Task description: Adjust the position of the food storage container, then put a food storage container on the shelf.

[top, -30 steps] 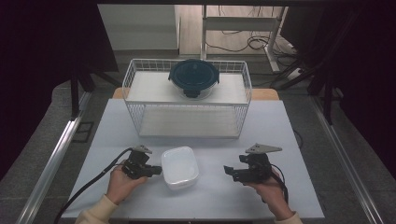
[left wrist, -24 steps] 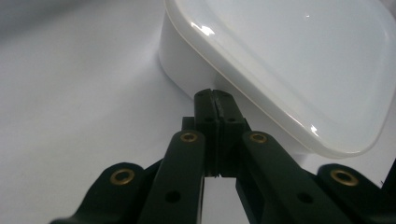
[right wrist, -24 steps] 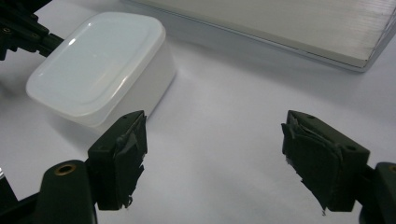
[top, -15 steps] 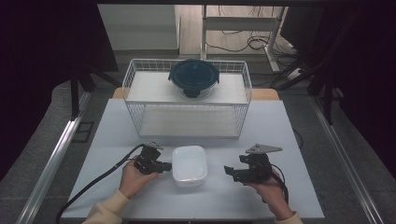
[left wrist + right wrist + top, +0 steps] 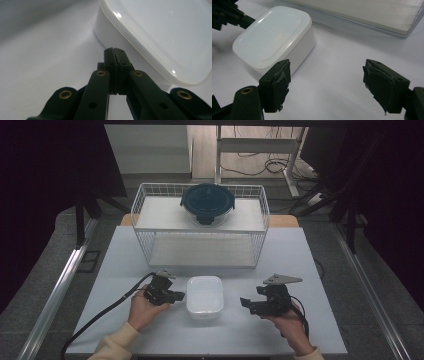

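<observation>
A white lidded rectangular container lies on the table between my two grippers. My left gripper is shut with nothing in it, lying low on the table, its tips at the container's left side wall. Whether they touch it I cannot tell. My right gripper rests to the right of the container, open, pointing at it with a gap of bare table in between. Its taped pads hold nothing.
A white wire basket stands at the back of the white table, with a dark blue round lidded bowl on its upper shelf. The basket's base board lies beyond the right gripper. A cable trails from the left gripper.
The left gripper has moved right, and the white container has slid right with it and turned square to the table. The right gripper has stayed still.
</observation>
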{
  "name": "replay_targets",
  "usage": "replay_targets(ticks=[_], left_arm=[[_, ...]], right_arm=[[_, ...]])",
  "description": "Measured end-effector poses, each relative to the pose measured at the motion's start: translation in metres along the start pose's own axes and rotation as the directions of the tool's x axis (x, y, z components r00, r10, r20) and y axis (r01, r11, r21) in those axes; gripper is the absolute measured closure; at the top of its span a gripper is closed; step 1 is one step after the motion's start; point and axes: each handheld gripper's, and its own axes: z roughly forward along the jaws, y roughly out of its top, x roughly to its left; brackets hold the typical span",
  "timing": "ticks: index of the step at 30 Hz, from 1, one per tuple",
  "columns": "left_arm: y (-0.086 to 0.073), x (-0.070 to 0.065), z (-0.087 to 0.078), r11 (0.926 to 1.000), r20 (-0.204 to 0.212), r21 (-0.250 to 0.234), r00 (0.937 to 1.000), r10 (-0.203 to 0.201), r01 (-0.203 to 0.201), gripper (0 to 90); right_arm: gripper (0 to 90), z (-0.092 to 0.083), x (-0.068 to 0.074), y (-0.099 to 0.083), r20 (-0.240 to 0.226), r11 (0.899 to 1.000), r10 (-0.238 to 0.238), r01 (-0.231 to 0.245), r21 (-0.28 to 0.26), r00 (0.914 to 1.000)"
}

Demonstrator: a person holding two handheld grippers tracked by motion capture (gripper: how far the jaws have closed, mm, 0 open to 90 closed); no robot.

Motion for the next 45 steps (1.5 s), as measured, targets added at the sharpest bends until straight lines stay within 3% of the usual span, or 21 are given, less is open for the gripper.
replay_targets(ticks=[3, 7, 10, 13, 41, 45], left_arm=[[-0.006, -0.004, -0.019, 0.9986, -0.034, -0.051, 0.9994, 0.01, -0.012, 84.9], [-0.015, -0.007, -0.04, 0.9922, -0.078, -0.122, 0.9965, -0.032, 0.022, 59.2], [-0.019, -0.007, -0.049, 0.986, -0.047, -0.149, 0.9955, -0.082, 0.074, 43.8], [-0.021, -0.008, -0.051, 0.9831, -0.027, -0.157, 0.9948, -0.098, 0.093, 34.4], [-0.025, -0.007, -0.053, 0.9833, -0.009, -0.144, 0.9935, -0.114, 0.111, 24.3], [-0.024, -0.007, -0.049, 0.9798, 0.015, -0.149, 0.9911, -0.132, 0.133, 24.1]], right_arm=[[21.8, 0.001, 0.0, 0.0, 0.0, 1.0, -0.001, 0.001, 0.001, 1.0], [21.8, 0.001, 0.0, 0.0, 0.001, 1.0, -0.003, 0.003, 0.005, 1.0], [21.8, 0.002, 0.001, 0.0, 0.0, 1.0, -0.009, 0.009, 0.003, 1.0], [21.8, 0.003, 0.001, 0.0, -0.002, 1.0, -0.01, 0.01, 0.005, 1.0], [22.0, 0.001, 0.001, 0.002, -0.021, 1.0, 0.017, -0.016, 0.009, 0.9996], [21.9, 0.001, 0.004, 0.004, -0.031, 1.0, 0.024, -0.023, 0.001, 0.9992]])
